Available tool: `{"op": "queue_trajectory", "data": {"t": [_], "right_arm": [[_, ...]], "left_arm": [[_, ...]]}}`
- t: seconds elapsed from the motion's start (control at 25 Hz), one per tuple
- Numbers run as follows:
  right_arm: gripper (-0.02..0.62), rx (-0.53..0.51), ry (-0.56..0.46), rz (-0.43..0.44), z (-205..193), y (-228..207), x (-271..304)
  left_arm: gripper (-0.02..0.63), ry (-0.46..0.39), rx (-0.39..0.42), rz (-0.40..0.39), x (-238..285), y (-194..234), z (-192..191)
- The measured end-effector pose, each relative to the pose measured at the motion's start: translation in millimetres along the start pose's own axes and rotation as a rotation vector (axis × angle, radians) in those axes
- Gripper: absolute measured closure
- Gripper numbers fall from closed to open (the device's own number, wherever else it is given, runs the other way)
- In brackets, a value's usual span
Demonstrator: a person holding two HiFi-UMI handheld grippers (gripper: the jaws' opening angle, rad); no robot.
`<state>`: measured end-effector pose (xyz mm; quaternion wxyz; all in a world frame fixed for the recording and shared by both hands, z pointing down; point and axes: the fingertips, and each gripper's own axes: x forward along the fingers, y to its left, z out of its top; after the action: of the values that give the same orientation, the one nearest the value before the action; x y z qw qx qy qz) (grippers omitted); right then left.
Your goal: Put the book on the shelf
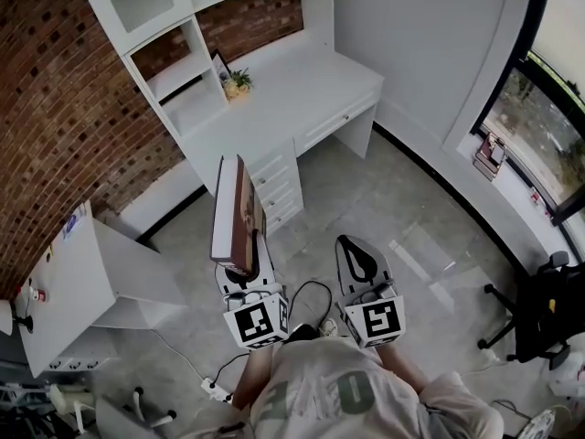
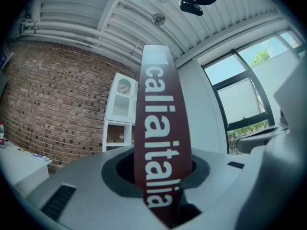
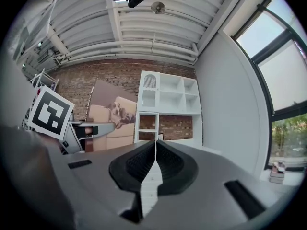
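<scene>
A book [image 1: 233, 210] with a dark red spine and white lettering stands upright in my left gripper [image 1: 245, 260], which is shut on its lower edge. In the left gripper view the spine [image 2: 160, 119] rises between the jaws [image 2: 160, 176]. My right gripper [image 1: 356, 251] is beside it on the right, shut and empty. Its jaws [image 3: 156, 150] meet with only a thin slit. The book's cover with a dog picture [image 3: 112, 116] shows to its left. The white shelf unit [image 1: 183, 80] stands ahead against the brick wall, over a white desk [image 1: 292, 90].
A small potted plant [image 1: 239, 80] and a picture frame [image 1: 220, 65] sit on the desk by the shelf. Drawers [image 1: 279, 186] are under the desk. A white table [image 1: 73, 282] is at the left, a black office chair [image 1: 539, 309] at the right, a power strip [image 1: 218, 390] on the floor.
</scene>
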<state>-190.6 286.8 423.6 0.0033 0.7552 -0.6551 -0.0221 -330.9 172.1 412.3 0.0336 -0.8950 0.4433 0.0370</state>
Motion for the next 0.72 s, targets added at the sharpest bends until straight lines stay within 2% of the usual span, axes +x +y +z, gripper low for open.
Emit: {"op": "queue_trajectory", "data": {"t": [0.32, 0.44, 0.72], "right_arm": [[0.578, 0.056, 0.012, -0.025, -13, -36, -1], [0.578, 0.054, 0.048, -0.027, -14, -46, 6], [0.578, 0.034, 0.0, -0.014, -21, -73, 51]], "left_arm": [[0.451, 0.007, 0.001, 0.018, 22, -12, -3], [0.451, -0.003, 0.005, 0.007, 38, -19, -2], [0.451, -0.04, -0.009, 0.017, 89, -21, -9]]}}
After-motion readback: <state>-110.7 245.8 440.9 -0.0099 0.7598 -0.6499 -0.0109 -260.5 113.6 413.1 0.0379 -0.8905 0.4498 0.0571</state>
